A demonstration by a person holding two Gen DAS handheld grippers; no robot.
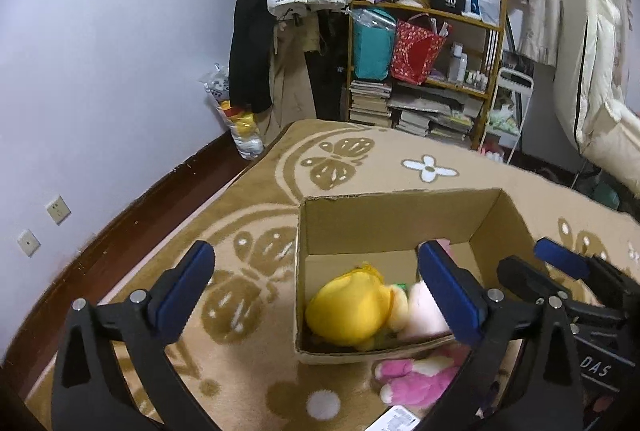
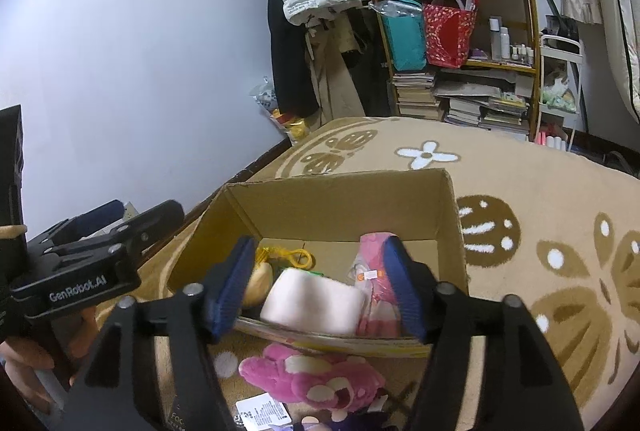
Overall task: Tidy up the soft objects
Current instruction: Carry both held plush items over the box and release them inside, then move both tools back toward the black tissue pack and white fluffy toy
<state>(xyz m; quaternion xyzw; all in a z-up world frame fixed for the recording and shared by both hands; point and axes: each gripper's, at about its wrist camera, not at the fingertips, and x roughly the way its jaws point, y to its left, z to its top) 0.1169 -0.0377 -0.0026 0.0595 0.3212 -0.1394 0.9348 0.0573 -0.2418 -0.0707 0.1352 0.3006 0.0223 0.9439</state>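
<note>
An open cardboard box [image 1: 384, 219] [image 2: 340, 207] stands on the patterned rug. Inside lie a yellow plush [image 1: 352, 307], a pale pink soft block [image 2: 314, 301] and a pink packaged item [image 2: 376, 283]. A pink bear plush [image 2: 316, 379] [image 1: 416, 377] lies on the rug just in front of the box. My left gripper [image 1: 320, 283] is open and empty, above the box's left front corner. My right gripper [image 2: 324, 279] is open and empty, hovering over the box's near edge above the pale block. The right gripper also shows in the left wrist view [image 1: 568, 271].
A wooden shelf [image 1: 432, 71] with books, bags and bottles stands at the far wall beside hanging coats [image 1: 296, 11]. A plastic bag of toys [image 1: 236, 119] leans on the wall. A white label card [image 2: 260, 411] lies near the bear. A folded mattress [image 1: 596, 79] stands at right.
</note>
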